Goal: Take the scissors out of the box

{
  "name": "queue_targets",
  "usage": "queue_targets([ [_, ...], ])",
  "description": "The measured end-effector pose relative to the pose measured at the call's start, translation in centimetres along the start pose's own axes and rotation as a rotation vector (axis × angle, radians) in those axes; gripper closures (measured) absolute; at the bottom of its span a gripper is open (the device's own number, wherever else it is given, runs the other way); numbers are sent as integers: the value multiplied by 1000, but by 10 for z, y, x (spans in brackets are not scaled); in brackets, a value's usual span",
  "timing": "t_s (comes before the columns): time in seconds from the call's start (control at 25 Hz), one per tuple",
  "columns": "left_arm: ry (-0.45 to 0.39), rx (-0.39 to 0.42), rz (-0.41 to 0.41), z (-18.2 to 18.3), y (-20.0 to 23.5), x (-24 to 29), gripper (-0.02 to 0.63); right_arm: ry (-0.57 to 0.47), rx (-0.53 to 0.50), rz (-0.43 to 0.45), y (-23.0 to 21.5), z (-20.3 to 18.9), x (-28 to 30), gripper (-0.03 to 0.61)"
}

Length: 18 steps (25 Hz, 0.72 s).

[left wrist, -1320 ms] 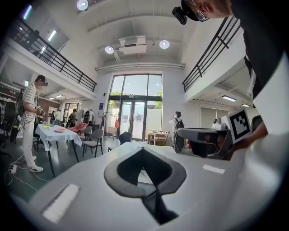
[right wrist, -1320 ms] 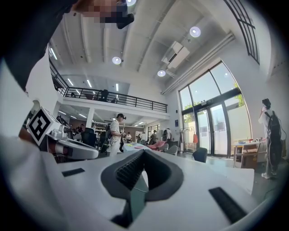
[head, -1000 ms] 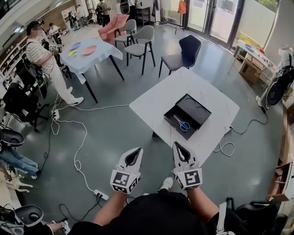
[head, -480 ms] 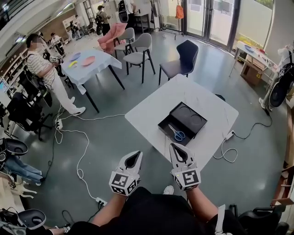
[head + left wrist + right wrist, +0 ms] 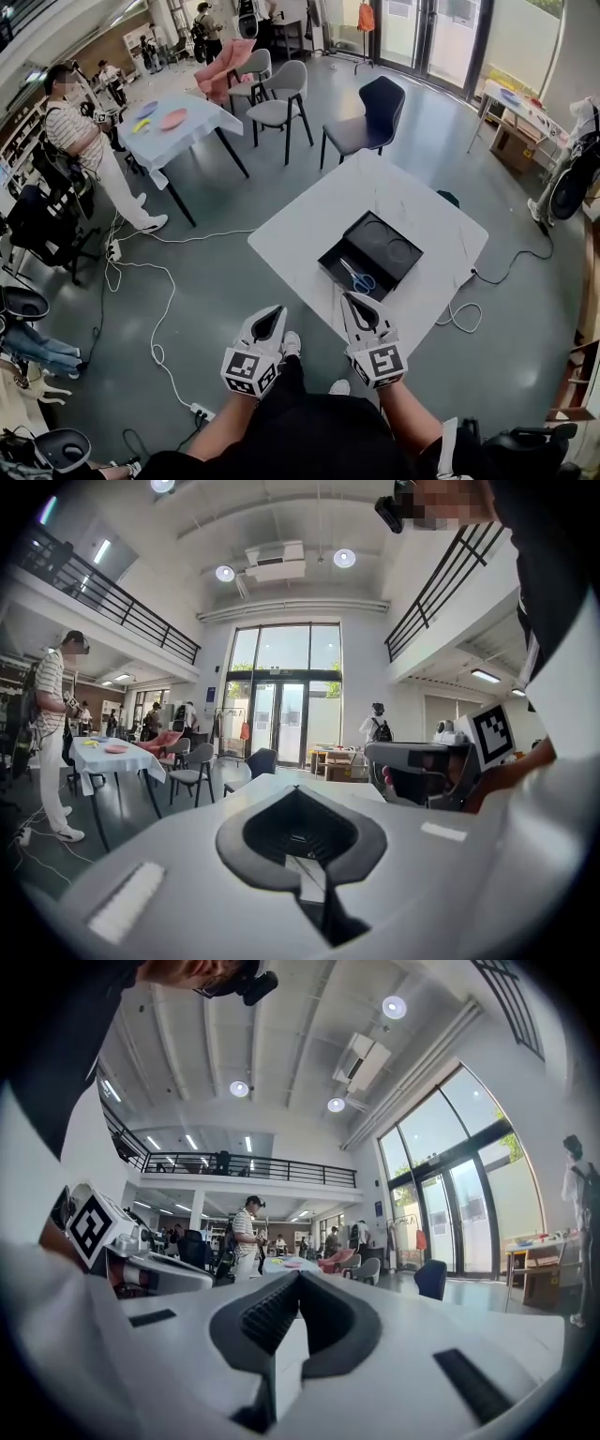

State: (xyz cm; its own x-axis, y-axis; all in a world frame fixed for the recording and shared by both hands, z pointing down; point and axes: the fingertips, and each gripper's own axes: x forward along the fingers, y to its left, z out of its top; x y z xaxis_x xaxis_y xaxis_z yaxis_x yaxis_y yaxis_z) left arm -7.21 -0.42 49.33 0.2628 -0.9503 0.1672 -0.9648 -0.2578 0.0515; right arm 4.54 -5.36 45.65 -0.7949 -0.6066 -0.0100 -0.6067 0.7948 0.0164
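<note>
Both grippers, the left gripper (image 5: 266,322) and the right gripper (image 5: 359,312), were clenched on nothing, well short of the white table (image 5: 375,183). Blue-handled scissors (image 5: 357,277) lay in the black box (image 5: 377,229), at its end nearest the table's near edge. The approach came first; then the right jaws would need to part and come down over the handles.

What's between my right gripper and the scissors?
Head view: only bare table and the box's near wall separate the right gripper from the scissors.

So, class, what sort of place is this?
Probably an open workshop or lab hall: a white table with a dark chair beside it, a railed mezzanine above, tall glass doors.
</note>
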Motion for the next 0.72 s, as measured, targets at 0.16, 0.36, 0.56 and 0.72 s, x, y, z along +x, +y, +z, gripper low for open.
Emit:
queue_targets([
  [0.16,2,-5,-18,4,12,22,604,29,-9,20,-6,-5,19,572],
  [0.36,9,-4,-48,9,36,50,604,50,-1,5,-20,-11,52,572],
  [0.56,37,-8,-84,7,68,84,604,88,16,-12,-30,-22,87,572],
  [0.72,57,-14,-135,5,87,114,604,125,26,-53,-44,-34,109,572],
])
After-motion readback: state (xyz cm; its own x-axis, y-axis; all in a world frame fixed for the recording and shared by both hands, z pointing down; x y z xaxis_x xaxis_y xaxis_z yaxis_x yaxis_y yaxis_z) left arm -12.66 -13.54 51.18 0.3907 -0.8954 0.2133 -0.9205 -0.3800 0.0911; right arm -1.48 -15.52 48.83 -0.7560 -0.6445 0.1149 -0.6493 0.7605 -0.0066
